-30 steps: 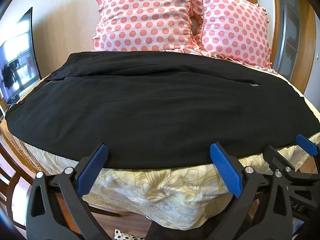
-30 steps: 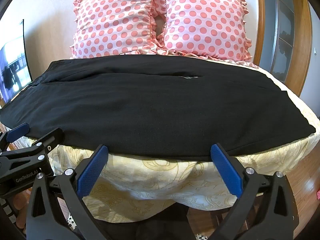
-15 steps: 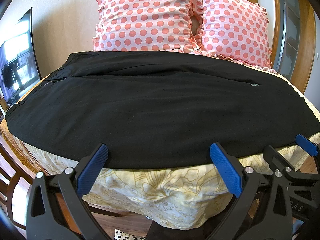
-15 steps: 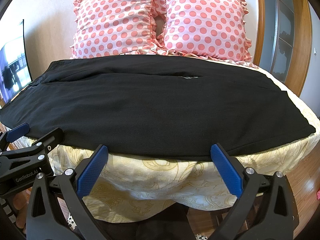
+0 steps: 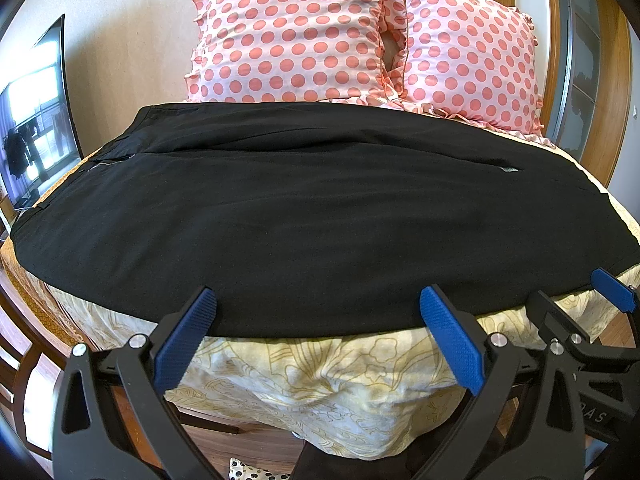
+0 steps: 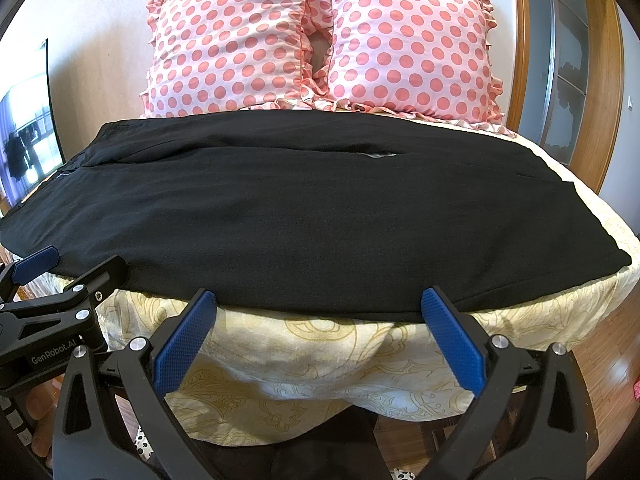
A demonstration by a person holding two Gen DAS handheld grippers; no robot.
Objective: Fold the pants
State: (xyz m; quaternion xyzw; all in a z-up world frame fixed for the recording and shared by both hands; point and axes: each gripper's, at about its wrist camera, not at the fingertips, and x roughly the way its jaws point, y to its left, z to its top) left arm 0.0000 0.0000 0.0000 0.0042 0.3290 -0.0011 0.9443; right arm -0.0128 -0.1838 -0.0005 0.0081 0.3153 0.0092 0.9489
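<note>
Beyond the spread jaws of the left gripper, the black pants ran past the right edge of the left wrist view, so that end stayed unseen. The pants hid most of the bedspread beneath them, and their far edge covered the lower hems of the two dotted pillows. Far left of the right gripper, the screen was cut by the frame, its reflection too blurred to read.

1. Left gripper: jaws spread wide, blue pads facing inward, nothing between them; held level, pointing forward.
2. Right gripper: jaws spread wide, empty, level, pointing forward.
3. Position: the two side by side, near each other, apart.
</note>
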